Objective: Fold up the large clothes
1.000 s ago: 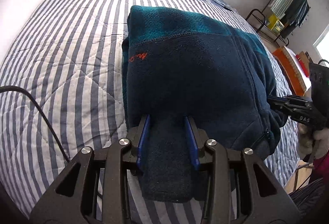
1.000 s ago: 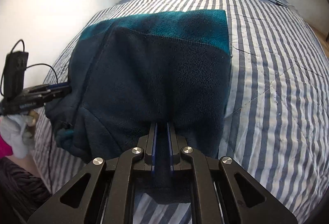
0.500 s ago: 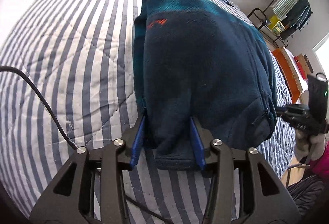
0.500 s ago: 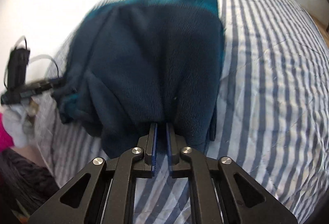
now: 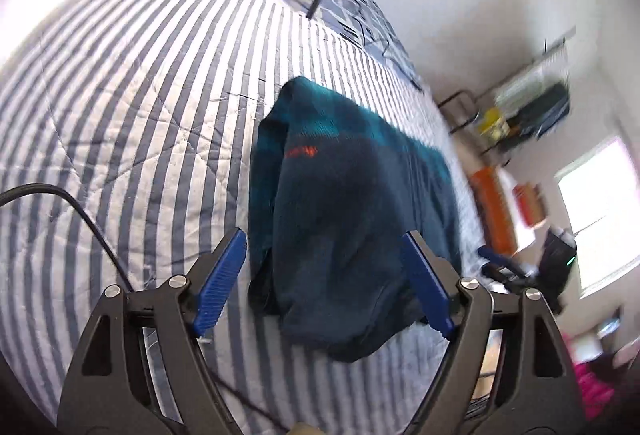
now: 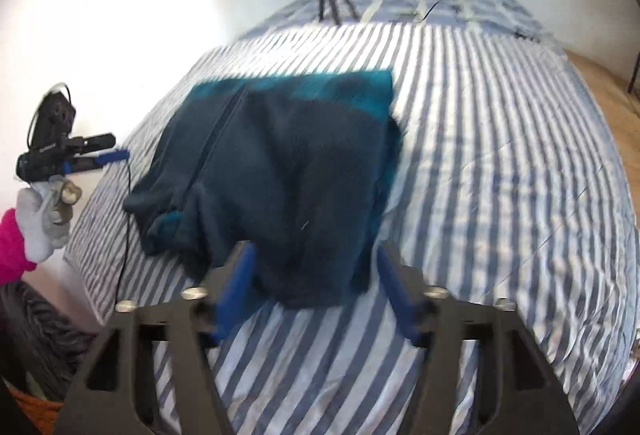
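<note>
Folded navy-teal fleece [image 5: 352, 219] lies on striped bedspread [image 5: 120, 107], long axis running away from both grippers. Left gripper [image 5: 324, 279] and right gripper [image 6: 316, 287], jaws just opening, apart, hover at fleece's near hem, nothing clamped.

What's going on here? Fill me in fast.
A person with a handheld gripper in each hand is folding a navy and teal fleece jacket on a blue-striped quilt. The jacket lies folded on the bed. Both the left gripper and the right gripper have just been opening; their blue pads now stand apart on either side of the jacket's near edge, not pressing on it. So the fold has been laid down and let go.
</note>
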Tool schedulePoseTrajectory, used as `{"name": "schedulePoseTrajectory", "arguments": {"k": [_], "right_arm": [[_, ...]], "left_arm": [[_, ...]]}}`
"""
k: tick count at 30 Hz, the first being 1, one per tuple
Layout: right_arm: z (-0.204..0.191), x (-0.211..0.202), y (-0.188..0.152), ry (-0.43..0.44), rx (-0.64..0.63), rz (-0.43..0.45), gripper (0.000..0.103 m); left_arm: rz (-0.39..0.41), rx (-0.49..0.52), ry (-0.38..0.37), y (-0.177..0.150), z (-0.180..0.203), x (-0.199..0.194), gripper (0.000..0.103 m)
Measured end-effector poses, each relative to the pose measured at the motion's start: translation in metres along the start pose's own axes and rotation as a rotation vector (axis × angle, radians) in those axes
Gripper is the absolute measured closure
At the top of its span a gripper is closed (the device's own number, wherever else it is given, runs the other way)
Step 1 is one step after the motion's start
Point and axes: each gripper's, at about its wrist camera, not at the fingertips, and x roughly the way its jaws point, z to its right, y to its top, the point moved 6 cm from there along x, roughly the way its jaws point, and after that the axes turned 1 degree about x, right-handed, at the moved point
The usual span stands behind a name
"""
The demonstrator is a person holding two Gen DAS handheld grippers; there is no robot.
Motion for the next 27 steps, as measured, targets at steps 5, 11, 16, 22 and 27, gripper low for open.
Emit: {"name": "schedulePoseTrajectory", "arguments": {"k": [5, 11, 16, 22, 27], "right_arm": [[0.026, 0.018, 0.010, 0.053, 0.079, -0.017, 0.029], [0.048, 0.041, 0.017, 0.139, 0.170, -0.032, 0.029], [0.053, 0.063, 0.021, 0.210, 0.178, -0.067, 0.029], [0.064, 0.087, 0.023, 0.300, 0.229, -0.103, 0.029], [0.067, 0.100, 0.027, 0.401, 0.269, -0.106, 0.029]], "left_arm": [[-0.034, -0.159, -0.092, 0.015, -0.033, 0.016, 0.021], [-0.090, -0.201, -0.171, 0.024, -0.049, 0.037, 0.021], [-0.118, -0.173, -0.196, 0.029, -0.044, 0.054, 0.021], [-0.152, -0.163, -0.222, 0.032, -0.028, 0.080, 0.021], [-0.168, -0.137, -0.226, 0.030, -0.020, 0.097, 0.021]]}}
